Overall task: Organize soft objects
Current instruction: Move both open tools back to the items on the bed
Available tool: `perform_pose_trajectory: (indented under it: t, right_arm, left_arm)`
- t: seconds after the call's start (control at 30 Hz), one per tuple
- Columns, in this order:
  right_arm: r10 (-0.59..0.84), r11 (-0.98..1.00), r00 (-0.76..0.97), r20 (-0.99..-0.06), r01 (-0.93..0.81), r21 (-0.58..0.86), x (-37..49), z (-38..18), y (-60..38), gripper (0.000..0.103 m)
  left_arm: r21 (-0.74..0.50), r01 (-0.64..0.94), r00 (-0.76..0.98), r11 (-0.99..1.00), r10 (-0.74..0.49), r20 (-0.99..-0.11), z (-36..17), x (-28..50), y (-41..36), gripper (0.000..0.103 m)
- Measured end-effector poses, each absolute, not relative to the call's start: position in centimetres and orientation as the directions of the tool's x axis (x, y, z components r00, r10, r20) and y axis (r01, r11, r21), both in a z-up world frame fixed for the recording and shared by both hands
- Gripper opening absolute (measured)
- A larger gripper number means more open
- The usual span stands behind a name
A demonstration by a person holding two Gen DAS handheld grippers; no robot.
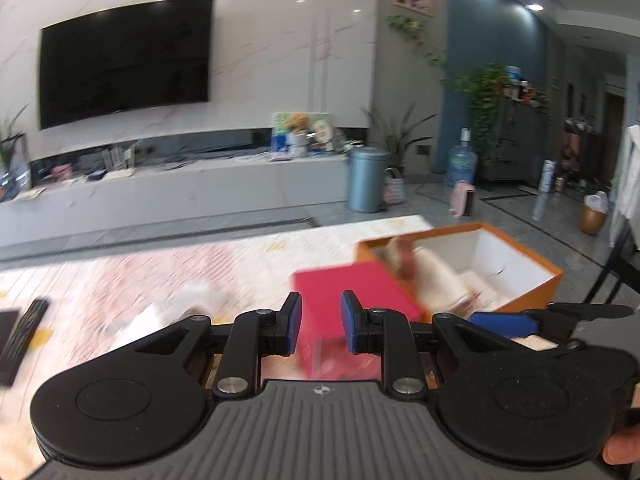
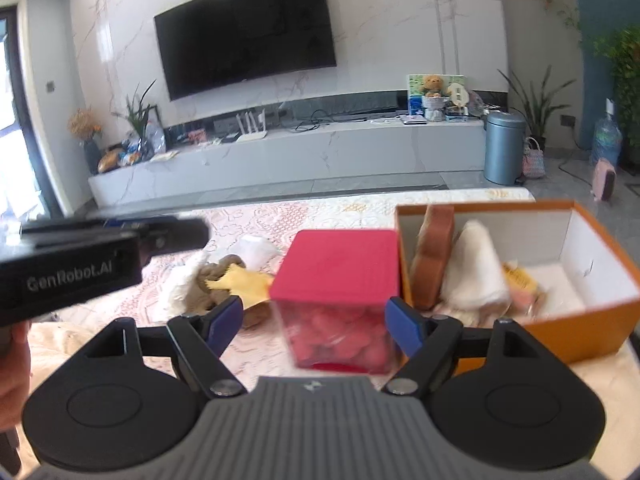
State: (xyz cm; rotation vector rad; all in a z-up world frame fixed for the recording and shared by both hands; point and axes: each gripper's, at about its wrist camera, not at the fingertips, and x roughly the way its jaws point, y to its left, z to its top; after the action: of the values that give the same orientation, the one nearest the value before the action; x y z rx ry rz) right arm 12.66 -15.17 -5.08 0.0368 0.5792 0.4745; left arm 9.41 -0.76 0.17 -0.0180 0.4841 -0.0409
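An orange box (image 2: 600,308) with white walls stands at the right of the lace-covered table (image 2: 320,212). In it are a brown toast-shaped plush (image 2: 434,256), a white soft piece (image 2: 472,272) and a yellow-pink item (image 2: 520,280). Just left of it stands a clear container with a red lid (image 2: 340,264), (image 1: 352,292). A loose pile of white, brown and yellow soft things (image 2: 224,280) lies further left. My right gripper (image 2: 316,316) is open wide, with the container beyond its fingertips and untouched. My left gripper (image 1: 322,324) keeps a narrow gap and holds nothing.
Dark remote controls (image 1: 24,332) lie at the table's left edge. Beyond the table are a low white TV cabinet (image 2: 280,152), a wall TV (image 2: 244,28), a blue bin (image 2: 504,148) and a water jug (image 1: 462,164). A hand (image 2: 12,360) holds the left gripper.
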Motion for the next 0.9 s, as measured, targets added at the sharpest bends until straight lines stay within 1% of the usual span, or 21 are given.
perform_pose_trajectory:
  t: [0.07, 0.17, 0.23, 0.33, 0.4, 0.53, 0.67, 0.73, 0.8, 0.9]
  right_arm:
    - [0.429, 0.898, 0.737, -0.523, -0.407, 0.164, 11.8, -5.9, -14.1, 0.077]
    - [0.42, 0.9, 0.717, -0.556, -0.405, 0.158, 11.2, -7.3, -12.2, 0.077]
    - [0.405, 0.902, 0.71, -0.575, -0.415, 0.124, 10.9, -8.0, -10.8, 0.077]
    - [0.394, 0.893, 0.728, -0.561, -0.447, 0.047, 10.1, -8.7, -8.9, 0.077]
    - [0.393, 0.887, 0.739, -0.547, -0.462, 0.013, 9.7, -8.9, -8.0, 0.077]
    - [0.413, 0.867, 0.731, -0.543, -0.499, -0.012, 9.9, -9.1, -6.4, 0.077]
    - [0.428, 0.853, 0.696, -0.577, -0.522, 0.002, 11.4, -9.5, -4.5, 0.077]
    - [0.427, 0.854, 0.689, -0.586, -0.52, 0.011, 12.2, -9.6, -3.5, 0.074]
    - [0.43, 0.852, 0.687, -0.587, -0.524, 0.01, 13.1, -9.6, -2.7, 0.065]
    - [0.432, 0.845, 0.684, -0.588, -0.534, 0.0, 14.0, -9.9, -1.4, 0.061]
  left_arm:
    - [-0.021, -0.009, 0.876, 1.0, -0.002, -0.483, -1.0, 8.5, 0.3, 0.028]
    - [-0.038, -0.069, 0.856, 0.997, 0.04, -0.515, -2.2, 7.2, 2.5, 0.028]
    - [-0.055, -0.102, 0.844, 0.993, 0.058, -0.533, -2.8, 6.7, 4.0, 0.028]
    - [-0.104, -0.145, 0.829, 0.984, 0.064, -0.555, -3.4, 6.2, 6.2, 0.028]
    - [-0.131, -0.153, 0.834, 0.979, 0.058, -0.548, -3.6, 5.9, 7.2, 0.028]
    - [-0.146, -0.148, 0.851, 0.978, 0.051, -0.523, -4.4, 5.3, 8.1, 0.028]
    - [-0.165, -0.165, 0.843, 0.972, 0.052, -0.535, -5.4, 5.6, 10.1, 0.028]
    - [-0.189, -0.184, 0.844, 0.965, 0.057, -0.533, -5.6, 5.7, 11.3, 0.028]
    - [-0.217, -0.205, 0.839, 0.954, 0.057, -0.541, -5.8, 6.0, 12.7, 0.028]
    - [-0.255, -0.225, 0.832, 0.94, 0.05, -0.552, -6.3, 6.6, 14.5, 0.028]
